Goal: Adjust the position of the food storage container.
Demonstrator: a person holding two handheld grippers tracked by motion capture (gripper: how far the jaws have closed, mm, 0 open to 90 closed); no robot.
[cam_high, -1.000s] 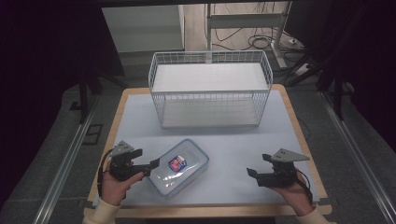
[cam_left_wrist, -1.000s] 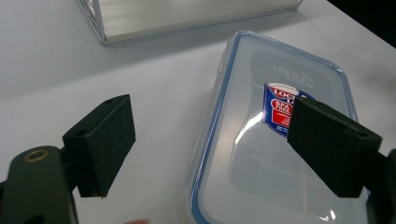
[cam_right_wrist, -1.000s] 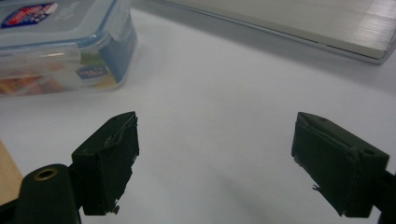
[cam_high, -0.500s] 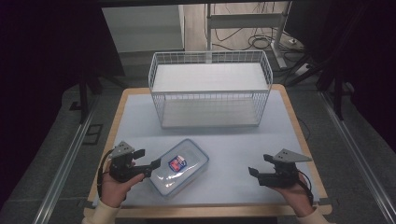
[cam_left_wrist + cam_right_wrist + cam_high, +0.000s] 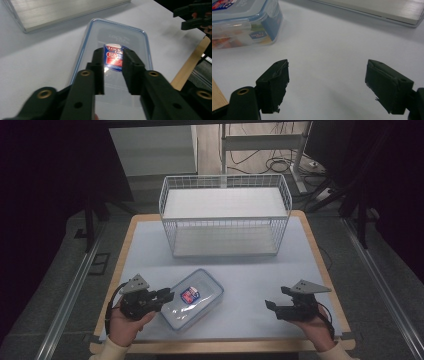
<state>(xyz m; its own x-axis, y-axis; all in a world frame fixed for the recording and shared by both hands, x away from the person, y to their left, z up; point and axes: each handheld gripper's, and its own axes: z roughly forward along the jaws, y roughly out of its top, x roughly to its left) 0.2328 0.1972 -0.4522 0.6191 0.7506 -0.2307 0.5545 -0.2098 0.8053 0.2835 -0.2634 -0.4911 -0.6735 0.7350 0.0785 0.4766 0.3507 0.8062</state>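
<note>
High view first: the clear lidded container [image 5: 192,299] lies at an angle in the lower centre of the frame, on the pale mat of the table [image 5: 260,270], well short of the white wire basket [image 5: 225,217] in the upper middle. At lower left, the left gripper [image 5: 165,296] sits right at the container's near end. At lower right, the right gripper [image 5: 272,303] hangs over bare mat, well apart from the box.

Left gripper view now: the two black jaws rise from the bottom, and they have just been closing, with only a narrow gap left between them. The red-and-blue label [image 5: 113,56] on the lid shows through that gap. From this angle the jaws seem to hover over the flat lid rather than pinch an edge, and I cannot tell whether the pads touch it. That is the risk: closing on a smooth, flat lid gives nothing to bite, so the jaws could skid off or shove the box toward the table's wooden edge [image 5: 190,62].

Right gripper view: jaws spread wide, nothing between them but mat. The container [image 5: 244,22] fills the upper left corner, food visible through its wall. If the box slides, this gripper is too far off to steady it.
</note>
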